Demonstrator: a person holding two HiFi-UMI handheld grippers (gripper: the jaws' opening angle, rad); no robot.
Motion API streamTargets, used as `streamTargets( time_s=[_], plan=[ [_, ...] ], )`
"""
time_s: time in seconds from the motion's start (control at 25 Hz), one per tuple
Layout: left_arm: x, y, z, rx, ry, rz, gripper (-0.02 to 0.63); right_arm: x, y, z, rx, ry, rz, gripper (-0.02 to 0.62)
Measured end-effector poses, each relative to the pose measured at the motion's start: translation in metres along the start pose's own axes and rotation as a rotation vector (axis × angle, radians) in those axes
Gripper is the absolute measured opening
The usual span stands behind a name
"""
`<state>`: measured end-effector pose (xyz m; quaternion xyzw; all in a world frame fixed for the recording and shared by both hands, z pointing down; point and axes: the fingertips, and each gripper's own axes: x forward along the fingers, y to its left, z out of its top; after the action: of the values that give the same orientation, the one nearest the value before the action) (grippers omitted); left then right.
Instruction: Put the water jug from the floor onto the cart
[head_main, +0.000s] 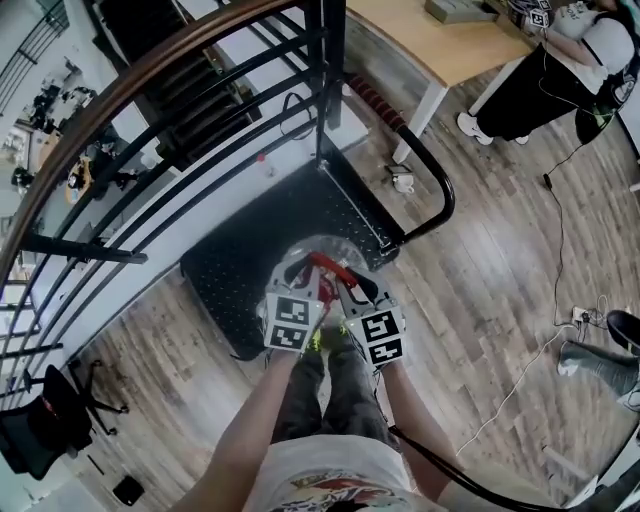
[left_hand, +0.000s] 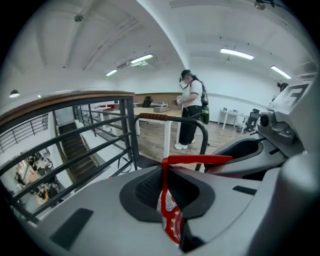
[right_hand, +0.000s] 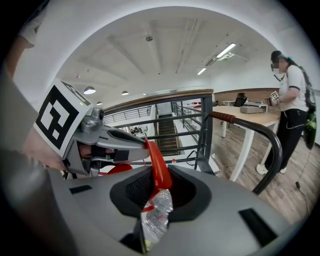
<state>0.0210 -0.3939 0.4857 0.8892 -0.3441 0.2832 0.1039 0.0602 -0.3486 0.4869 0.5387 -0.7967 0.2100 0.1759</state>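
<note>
At the centre of the head view, the left gripper (head_main: 318, 280) and right gripper (head_main: 346, 292) each had their jaws clamped on the red handle (head_main: 326, 266) of the water jug (head_main: 348, 252). The clear jug showed over the near edge of the cart (head_main: 255, 240); whether it rested on the black deck could not be told. A railing (head_main: 150, 70) curved across the upper left, and a person (head_main: 560, 70) stood by a table (head_main: 440, 40) at the upper right.

Left tool (head_main: 312, 272) and right tool (head_main: 347, 288) seemingly hide most of the water jug (head_main: 335, 247).
</note>
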Motion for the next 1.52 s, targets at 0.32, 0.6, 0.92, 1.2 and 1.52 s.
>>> streamTargets(
  time_s=[0.32,0.6,0.92,1.2,1.52],
  plan=[
    [0.015,0.035,-0.001,-0.076,0.009,0.113,0.029,0.038,-0.004,0.015,-0.058,0.021,0.131,0.074],
    [0.025,0.061,-0.004,-0.127,-0.005,0.187,0.029,0.066,-0.003,0.024,-0.110,0.015,0.201,0.074],
    [0.039,0.086,-0.016,-0.142,-0.007,0.204,0.029,0.097,-0.001,0.022,-0.106,0.028,0.209,0.073],
    [0.063,0.101,-0.031,-0.141,0.025,0.180,0.028,0.125,-0.007,0.006,-0.072,0.047,0.198,0.074],
    [0.090,0.102,-0.050,-0.141,0.082,0.152,0.026,0.146,-0.023,-0.017,-0.036,0.074,0.189,0.073]
  ],
)
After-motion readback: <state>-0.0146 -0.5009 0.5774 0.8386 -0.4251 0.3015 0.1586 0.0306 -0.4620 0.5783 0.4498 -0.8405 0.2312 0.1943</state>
